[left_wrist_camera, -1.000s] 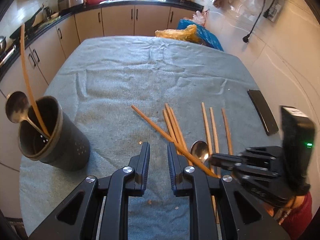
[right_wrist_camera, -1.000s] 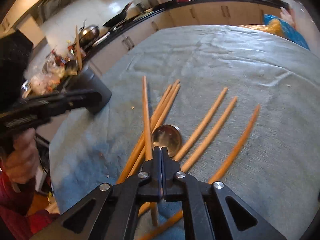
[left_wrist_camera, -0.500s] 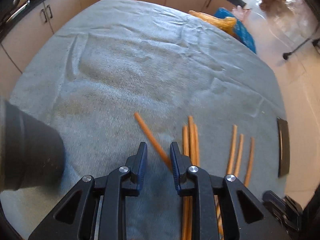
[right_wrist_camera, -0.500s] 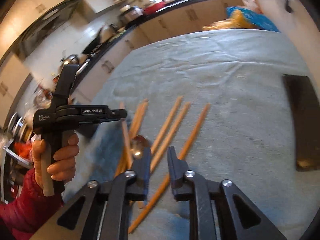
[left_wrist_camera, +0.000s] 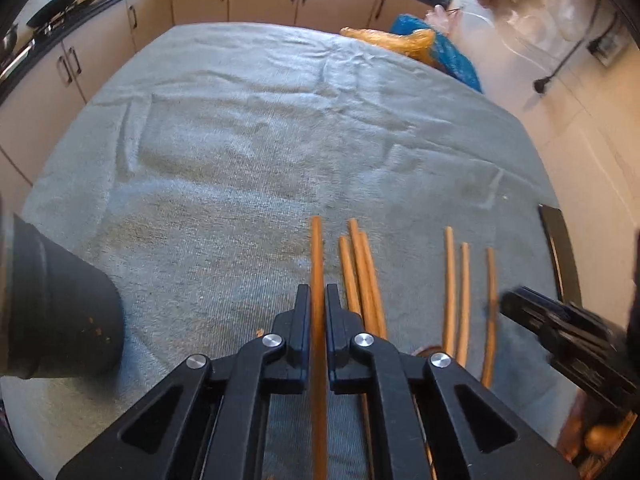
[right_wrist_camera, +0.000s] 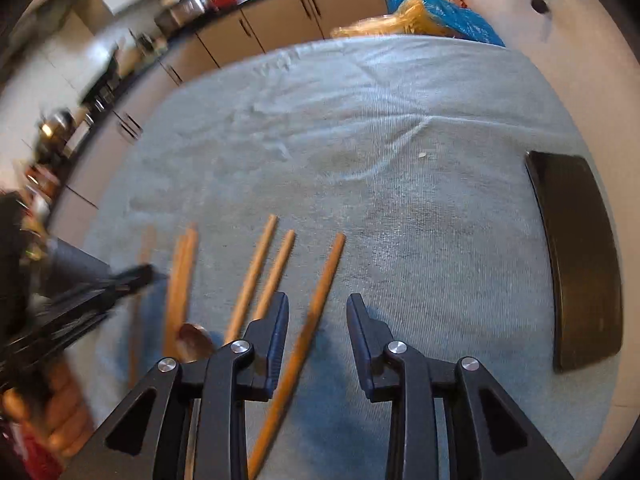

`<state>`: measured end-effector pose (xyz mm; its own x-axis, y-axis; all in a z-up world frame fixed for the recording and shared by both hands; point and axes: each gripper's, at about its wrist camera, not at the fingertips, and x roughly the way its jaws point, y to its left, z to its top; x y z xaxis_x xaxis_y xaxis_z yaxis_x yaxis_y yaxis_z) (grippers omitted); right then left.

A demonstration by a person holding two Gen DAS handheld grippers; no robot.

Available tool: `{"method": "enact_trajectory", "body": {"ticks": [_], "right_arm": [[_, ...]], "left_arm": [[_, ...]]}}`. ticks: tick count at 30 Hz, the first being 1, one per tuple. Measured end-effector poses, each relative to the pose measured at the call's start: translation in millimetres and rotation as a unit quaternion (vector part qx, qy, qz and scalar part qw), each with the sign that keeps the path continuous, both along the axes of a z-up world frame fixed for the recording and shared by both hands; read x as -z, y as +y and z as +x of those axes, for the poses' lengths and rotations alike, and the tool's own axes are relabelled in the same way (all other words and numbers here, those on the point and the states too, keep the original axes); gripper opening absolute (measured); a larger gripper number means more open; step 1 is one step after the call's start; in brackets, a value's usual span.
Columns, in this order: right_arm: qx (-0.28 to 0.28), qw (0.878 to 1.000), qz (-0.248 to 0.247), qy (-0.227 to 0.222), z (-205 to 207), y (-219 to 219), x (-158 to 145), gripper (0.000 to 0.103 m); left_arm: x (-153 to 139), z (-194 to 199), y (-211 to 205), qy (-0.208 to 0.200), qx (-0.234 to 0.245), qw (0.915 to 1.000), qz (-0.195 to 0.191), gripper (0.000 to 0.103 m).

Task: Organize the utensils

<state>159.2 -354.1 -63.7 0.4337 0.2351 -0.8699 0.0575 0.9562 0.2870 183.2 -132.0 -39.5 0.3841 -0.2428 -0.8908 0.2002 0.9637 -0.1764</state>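
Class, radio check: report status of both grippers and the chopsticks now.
Left gripper shut on one chopstick. Right gripper opening, straddling another chopstick, not gripping. Holder left; path clear.

Your left gripper (left_wrist_camera: 317,300) covers the near length of the chopstick (left_wrist_camera: 316,248) it clamps, so you cannot see where that stick ends. The dark holder (left_wrist_camera: 60,312) left of that chopstick is cut off by the picture's edge; its mouth and contents stay out of sight. In your right wrist view, the spoon (right_wrist_camera: 194,342) shows only its bowl, the handle hidden behind the right gripper (right_wrist_camera: 318,320), whose jaws are opening around a second chopstick (right_wrist_camera: 316,304). Left of the spoon, your left hand (right_wrist_camera: 52,412) and its tool are smeared by motion blur. The black slab (right_wrist_camera: 580,256) far right of the spoon is too plain to identify.
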Motion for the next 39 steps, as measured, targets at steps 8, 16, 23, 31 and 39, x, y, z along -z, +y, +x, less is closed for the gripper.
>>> {"method": "enact_trajectory", "body": {"ticks": [8,16,23,31,39], "right_arm": [[-0.019,0.995,-0.094,0.020,12.6,26.4,4.8,0.009],[0.027,0.997,0.003,-0.073,-35.8,9.1,-39.7,0.006],[0.024,0.972,0.005,-0.234,-120.9,23.5,-100.2,0.006],[0.029,0.948,0.007,-0.318,-175.6,37.5,-120.3,0.007],[0.030,0.941,0.015,-0.336,-192.7,44.7,-128.0,0.006]], "left_arm": [[-47.0,-34.5,6.0,-0.077,0.033,0.9963,-0.021,0.006],[-99.5,-73.2,27.8,-0.152,0.044,0.9866,-0.038,0.006],[-120.0,-106.9,39.8,-0.188,0.046,0.9803,-0.037,0.006],[-131.9,-139.4,48.7,-0.211,0.053,0.9755,-0.033,0.006],[-139.4,-156.3,57.8,-0.225,0.051,0.9727,-0.027,0.006]]}}
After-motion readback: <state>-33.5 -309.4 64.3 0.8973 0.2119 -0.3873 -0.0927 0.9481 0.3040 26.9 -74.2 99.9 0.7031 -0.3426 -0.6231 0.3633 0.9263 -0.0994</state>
